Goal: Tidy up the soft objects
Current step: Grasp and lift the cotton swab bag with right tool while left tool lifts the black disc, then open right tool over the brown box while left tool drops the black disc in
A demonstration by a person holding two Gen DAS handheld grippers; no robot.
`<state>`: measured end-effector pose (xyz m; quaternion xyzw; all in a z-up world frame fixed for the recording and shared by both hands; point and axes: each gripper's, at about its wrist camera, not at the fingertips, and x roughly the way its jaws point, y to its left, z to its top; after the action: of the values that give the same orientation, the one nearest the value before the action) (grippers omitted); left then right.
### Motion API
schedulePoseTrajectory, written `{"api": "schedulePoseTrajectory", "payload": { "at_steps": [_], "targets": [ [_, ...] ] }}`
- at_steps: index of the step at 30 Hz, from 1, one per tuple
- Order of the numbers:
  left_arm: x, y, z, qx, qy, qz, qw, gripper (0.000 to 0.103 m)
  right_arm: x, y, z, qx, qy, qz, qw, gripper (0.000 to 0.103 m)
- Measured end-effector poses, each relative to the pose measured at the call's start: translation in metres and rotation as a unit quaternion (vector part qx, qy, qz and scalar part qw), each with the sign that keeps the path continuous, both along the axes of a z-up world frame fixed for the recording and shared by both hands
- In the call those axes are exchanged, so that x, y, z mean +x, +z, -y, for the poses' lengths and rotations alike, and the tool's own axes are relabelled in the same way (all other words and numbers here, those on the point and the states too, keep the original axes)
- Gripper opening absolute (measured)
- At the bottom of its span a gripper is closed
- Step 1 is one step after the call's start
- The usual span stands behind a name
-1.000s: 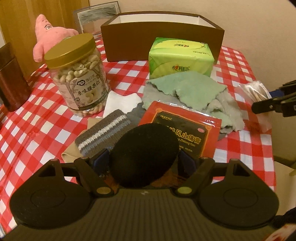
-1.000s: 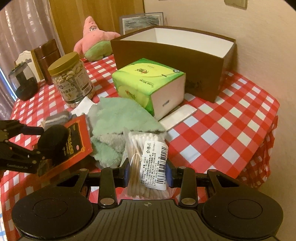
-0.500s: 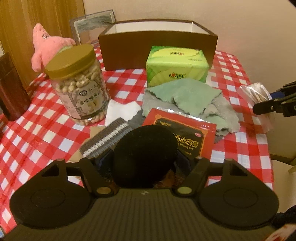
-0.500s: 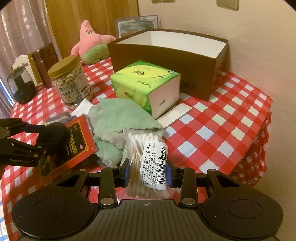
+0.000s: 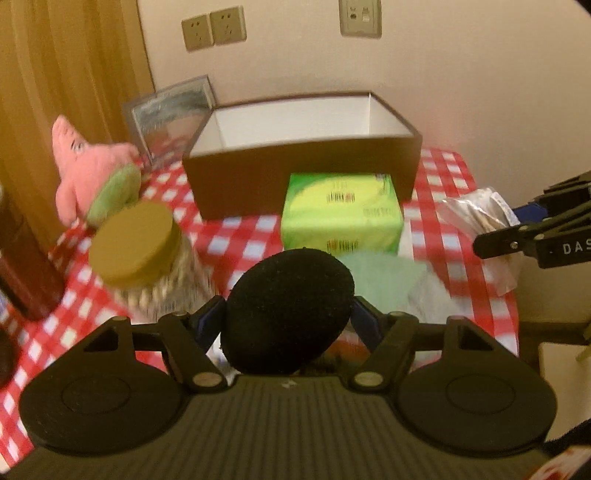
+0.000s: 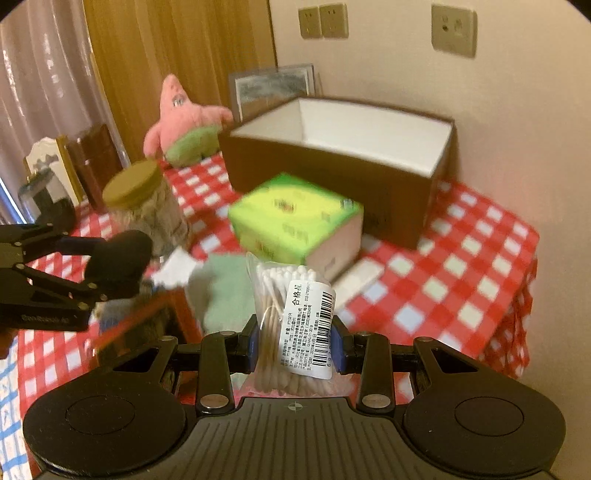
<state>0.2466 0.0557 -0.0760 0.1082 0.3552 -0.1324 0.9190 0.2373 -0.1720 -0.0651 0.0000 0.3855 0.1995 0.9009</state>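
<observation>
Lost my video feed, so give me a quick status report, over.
Left gripper shut on black pad. Right gripper shut on cotton swab bag. Brown box open ahead; tissue pack in between.

Nut jar (image 5: 142, 254), gold lid, on bench (image 6: 461, 266) in red-white check cloth | framed picture (image 5: 171, 114) leaning on wall | wall sockets (image 6: 323, 20) | dark wooden case (image 6: 98, 158) at left edge

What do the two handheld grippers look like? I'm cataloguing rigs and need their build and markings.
Both are matte black plastic. Each has a ribbed body flanked by two round discs, with angular linkage arms on silver pivot screws. The left gripper and the right gripper carry blue finger pads. Seen side-on, white lettering marks their bodies, too blurred or cropped to read. No cables or sleeves show.
</observation>
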Motion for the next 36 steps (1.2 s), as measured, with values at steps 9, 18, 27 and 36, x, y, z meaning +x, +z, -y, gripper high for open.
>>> {"api": "schedulePoseTrajectory", "payload": {
  "at_steps": [9,18,27,36],
  "targets": [
    [0.086,0.027,0.03,-0.004,0.003,0.031,0.9995,0.072,0.085,0.032,0.01,0.018,-0.005,0.026,0.999,0.038],
    [0.185,0.036,0.053,-0.005,0.014,0.044,0.9989,0.072,0.179,0.042,0.018,0.009,-0.027,0.045,0.999,0.038],
    [0.26,0.031,0.078,-0.006,0.012,0.025,0.9996,0.073,0.244,0.028,0.023,-0.002,-0.054,0.034,0.998,0.038],
    [0.284,0.018,0.085,-0.004,0.029,0.012,0.9995,0.08,0.266,0.016,0.034,0.008,-0.053,0.039,0.998,0.073]
  ]
}}
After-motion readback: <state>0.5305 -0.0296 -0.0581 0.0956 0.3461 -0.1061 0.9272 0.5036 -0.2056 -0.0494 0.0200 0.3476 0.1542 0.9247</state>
